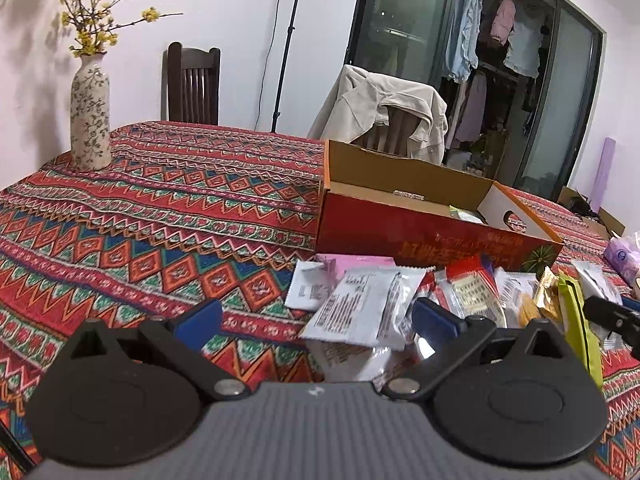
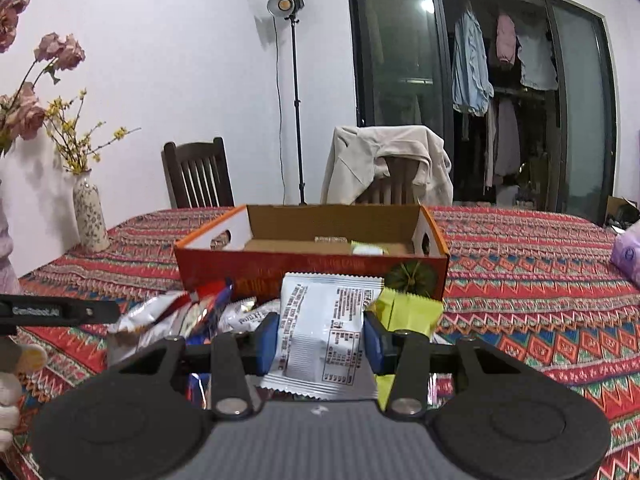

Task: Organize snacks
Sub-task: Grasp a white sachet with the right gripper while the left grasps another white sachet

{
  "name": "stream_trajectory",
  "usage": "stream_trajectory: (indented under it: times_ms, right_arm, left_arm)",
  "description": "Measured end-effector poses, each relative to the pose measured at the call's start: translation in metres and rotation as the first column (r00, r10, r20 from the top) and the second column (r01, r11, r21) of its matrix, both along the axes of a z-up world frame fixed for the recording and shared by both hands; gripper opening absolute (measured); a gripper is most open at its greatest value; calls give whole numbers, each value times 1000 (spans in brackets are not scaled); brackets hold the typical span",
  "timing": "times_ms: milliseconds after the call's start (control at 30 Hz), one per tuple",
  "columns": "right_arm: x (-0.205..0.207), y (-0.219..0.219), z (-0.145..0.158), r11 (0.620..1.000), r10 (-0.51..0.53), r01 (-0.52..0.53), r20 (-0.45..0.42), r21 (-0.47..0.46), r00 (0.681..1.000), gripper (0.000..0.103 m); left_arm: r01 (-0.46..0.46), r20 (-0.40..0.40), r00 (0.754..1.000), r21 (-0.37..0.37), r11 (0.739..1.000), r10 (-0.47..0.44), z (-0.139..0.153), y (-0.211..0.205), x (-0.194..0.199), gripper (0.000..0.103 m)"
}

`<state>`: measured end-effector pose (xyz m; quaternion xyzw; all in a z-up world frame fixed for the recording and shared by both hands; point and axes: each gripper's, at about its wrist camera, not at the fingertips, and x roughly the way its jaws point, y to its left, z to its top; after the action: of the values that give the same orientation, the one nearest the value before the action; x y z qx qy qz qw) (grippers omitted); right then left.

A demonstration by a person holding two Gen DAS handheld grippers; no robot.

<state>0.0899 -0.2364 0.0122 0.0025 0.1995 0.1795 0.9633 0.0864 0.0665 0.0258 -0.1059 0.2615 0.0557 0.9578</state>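
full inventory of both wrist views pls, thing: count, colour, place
box: 1, red outside, brown inside, open, mid table behind snacks
snack pile: many packets, mixed colours, in front of box
white packet: 1, white with print, in right tool
green packet: 1, yellow-green, just right of white packet
tablecloth: 1, red patterned, over table
vase: 1, white floral, yellow sprigs, far left of table
chairs: 2, dark wood, and one under a beige jacket
light stand: 1, black, by wall
hanging clothes: several, behind glass doors
left tool: open, empty
right tool: shut on white packet
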Motion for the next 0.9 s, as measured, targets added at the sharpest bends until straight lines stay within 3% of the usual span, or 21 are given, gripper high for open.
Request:
stream_trajectory:
  times_ms: [400, 500, 600, 667, 900]
  right_arm:
    - [17, 9, -3, 999, 51, -51, -16, 6, 999, 43]
    - [20, 10, -6, 998, 55, -55, -27, 8, 998, 43]
    - [23, 10, -9, 998, 58, -58, -37, 10, 998, 43]
    - [24, 10, -11, 998, 59, -59, -42, 12, 997, 43]
    - [28, 10, -14, 998, 63, -62, -55, 16, 996, 43]
  left_arm:
    - [30, -58, 998, -15, 999, -31, -9, -11, 36, 102]
    - [39, -67, 997, -25, 999, -40, -13, -11, 40, 87]
    - [64, -77, 995, -68, 996, -69, -17, -7, 44, 55]
    - [71, -72, 994, -87, 994, -77, -18, -5, 44, 52]
    - [47, -46, 998, -50, 998, -50, -12, -4, 40, 51]
